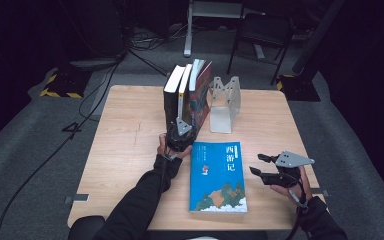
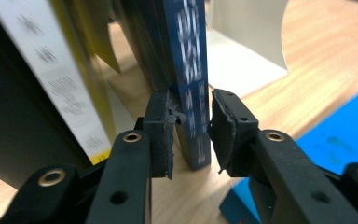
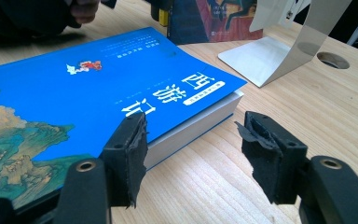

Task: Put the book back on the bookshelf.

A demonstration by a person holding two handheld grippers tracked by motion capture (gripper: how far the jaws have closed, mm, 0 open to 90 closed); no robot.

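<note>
Straddling a blue book spine (image 2: 193,84), left gripper (image 2: 191,133) jaws nearly shut on it, thin gap at the right pad.
That book stands upright among the row of books (image 1: 185,95) at the table's (image 1: 125,150) far middle, beside a metal bookend (image 1: 222,107). Right gripper (image 3: 191,149) jaws spread, nothing between them, just beside the flat-lying blue book (image 3: 98,88).

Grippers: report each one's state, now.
Left gripper: around the upright dark-blue book spine, grip uncertain.
Right gripper: open, holding nothing.
</note>
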